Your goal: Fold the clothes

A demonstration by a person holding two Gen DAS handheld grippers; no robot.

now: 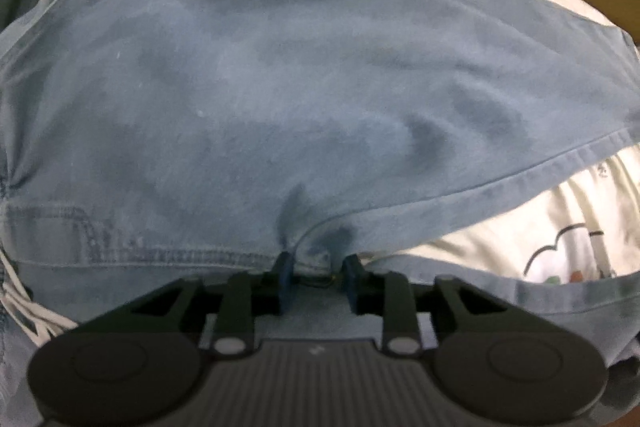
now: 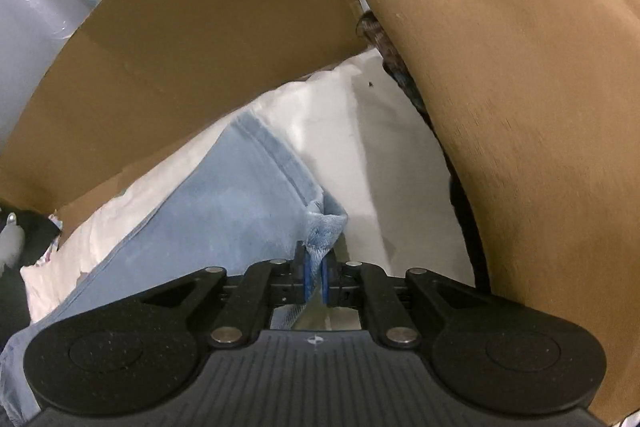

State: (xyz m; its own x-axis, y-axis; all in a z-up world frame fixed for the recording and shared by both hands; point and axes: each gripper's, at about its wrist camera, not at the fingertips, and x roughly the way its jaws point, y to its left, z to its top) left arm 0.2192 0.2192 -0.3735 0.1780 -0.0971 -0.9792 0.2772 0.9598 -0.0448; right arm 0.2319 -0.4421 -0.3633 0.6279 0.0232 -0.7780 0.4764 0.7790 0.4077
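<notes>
Blue garment [image 1: 280, 99] long axis left-right, left gripper [image 1: 318, 277] and right gripper [image 2: 316, 273] both pinching its edge

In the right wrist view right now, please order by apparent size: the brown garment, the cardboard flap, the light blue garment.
1. brown garment and cardboard flap: they look alike in area, and nearness to the camera makes ranking unsure.
2. light blue garment, smallest, pinched by the right gripper.

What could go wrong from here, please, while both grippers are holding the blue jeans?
The right gripper pinches only a thin corner of the blue jeans, so it may slip. The left gripper bunches the cloth, risking a creased fold. The cardboard box and brown cloth crowd the jeans and could snag them.
</notes>
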